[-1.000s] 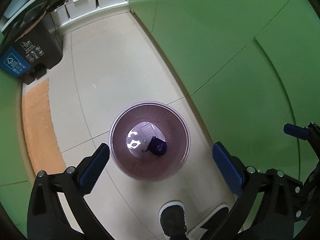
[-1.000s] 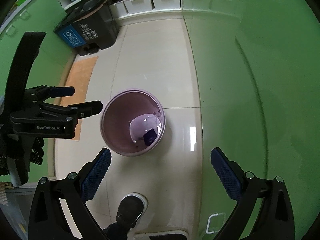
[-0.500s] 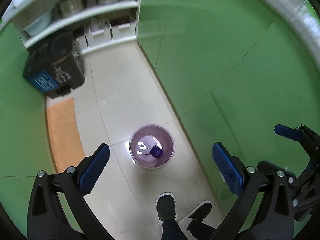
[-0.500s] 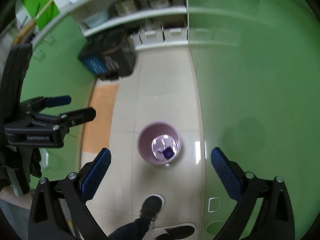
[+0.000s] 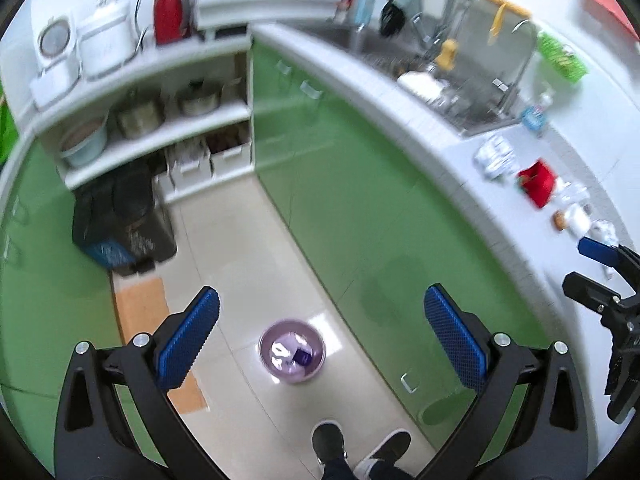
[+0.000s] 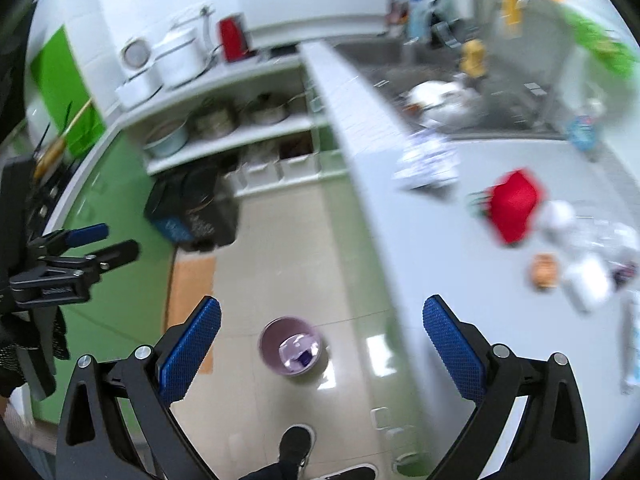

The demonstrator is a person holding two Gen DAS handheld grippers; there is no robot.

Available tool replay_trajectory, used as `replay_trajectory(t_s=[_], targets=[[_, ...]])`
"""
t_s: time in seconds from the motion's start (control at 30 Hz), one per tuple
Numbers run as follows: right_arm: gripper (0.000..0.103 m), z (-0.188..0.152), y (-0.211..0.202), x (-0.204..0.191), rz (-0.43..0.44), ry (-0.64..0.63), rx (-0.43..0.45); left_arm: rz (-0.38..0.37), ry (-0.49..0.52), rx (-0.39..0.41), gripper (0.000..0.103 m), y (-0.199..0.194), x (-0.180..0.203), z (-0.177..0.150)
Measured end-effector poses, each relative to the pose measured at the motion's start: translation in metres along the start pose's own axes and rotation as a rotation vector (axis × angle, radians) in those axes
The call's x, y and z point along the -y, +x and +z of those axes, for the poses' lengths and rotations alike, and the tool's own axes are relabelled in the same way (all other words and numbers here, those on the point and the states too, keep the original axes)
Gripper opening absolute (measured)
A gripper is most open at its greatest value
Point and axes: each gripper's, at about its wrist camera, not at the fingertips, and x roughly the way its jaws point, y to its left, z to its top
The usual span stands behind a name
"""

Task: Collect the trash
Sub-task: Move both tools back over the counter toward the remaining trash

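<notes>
Both grippers, left gripper (image 5: 318,332) and right gripper (image 6: 320,336), spread wide, empty. Purple bin (image 6: 291,346) on floor below holds scraps; red wrapper (image 6: 513,204) and litter await on counter (image 6: 420,232), likely next.

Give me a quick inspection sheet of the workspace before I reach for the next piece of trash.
Surface: white countertop, blurred by motion.
Job's things: purple waste bin on the tile floor, dark blue item and pale scraps inside; red packet, crumpled wrapper and small brown item on the countertop.
Clutter: blue-capped bottle by the sink; pale wrappers at the counter's right end, too blurred to name.
Grippers: left gripper open, empty; right gripper open, empty.
Cables: nothing seen.
Surroundings: green cabinets, black recycling bin, orange mat, shelves with pots.
</notes>
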Motion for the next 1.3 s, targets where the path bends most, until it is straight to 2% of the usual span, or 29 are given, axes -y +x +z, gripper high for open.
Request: replay_trajectory(t_s=[0.33,0.63,0.73,1.0,1.3], targets=[[0.097,-0.024,-0.112,0.085,-0.200,0.211,0.118,-0.113,0.142,0.071,0.100,-0.046,0.083,0.037],[0.097,-0.061,-0.162,0.147,-0.345,0.365,0.158,-0.232,0.285,0.056,0.100,-0.034,0.157,0.052],[0.097,-0.073,-0.166,0.167,-0.381,0.404,0.145,-0.261,0.304,0.034,0.100,-0.021,0.177,0.056],[0.097,-0.089,-0.159,0.224,-0.433,0.449,0.094,-0.248,0.318,-0.012,0.100,0.024,0.211,0.072],[0.097,-0.085,-0.118,0.281,-0.442,0.438,-0.004,-0.212,0.260,-0.076,0.100,0.087,0.226,0.095]])
